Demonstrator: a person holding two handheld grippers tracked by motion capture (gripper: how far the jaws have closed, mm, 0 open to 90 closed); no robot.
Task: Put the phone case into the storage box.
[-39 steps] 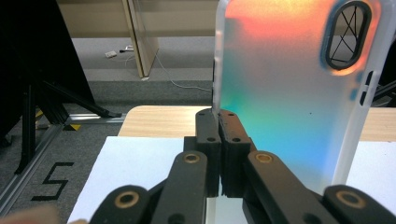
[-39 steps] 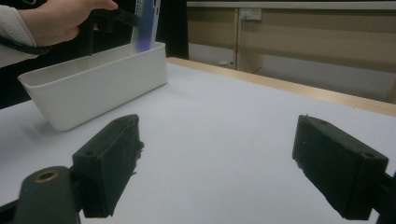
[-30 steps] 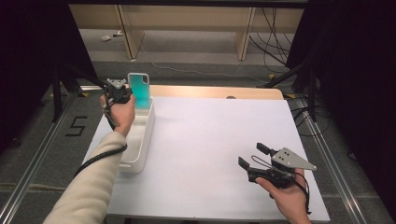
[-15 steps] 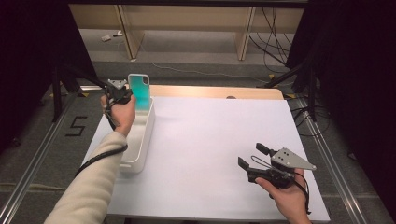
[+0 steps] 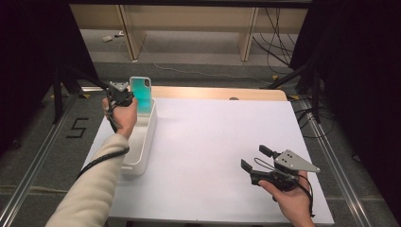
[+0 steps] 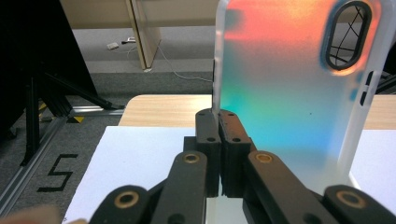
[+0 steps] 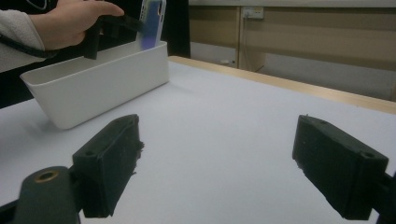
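Note:
A translucent phone case (image 5: 141, 93) with a teal and orange sheen stands upright over the far end of a long white bin (image 5: 140, 150). My left gripper (image 5: 125, 97) is shut on the case's left edge; in the left gripper view the black jaws (image 6: 219, 122) pinch that edge and the case (image 6: 299, 93) rises to the right with its camera cut-out at the top. My right gripper (image 5: 255, 159) rests low over the near right part of the table, open, with nothing between its jaws (image 7: 215, 154). The right gripper view has the bin (image 7: 102, 88) and the held case (image 7: 152, 23) at far left.
The white tabletop (image 5: 222, 142) stretches between the bin and my right hand. A wooden strip (image 5: 213, 92) runs along its far edge. Beyond it are wooden furniture legs and cables on the floor. A "5" marking (image 5: 76, 127) lies on the floor at left.

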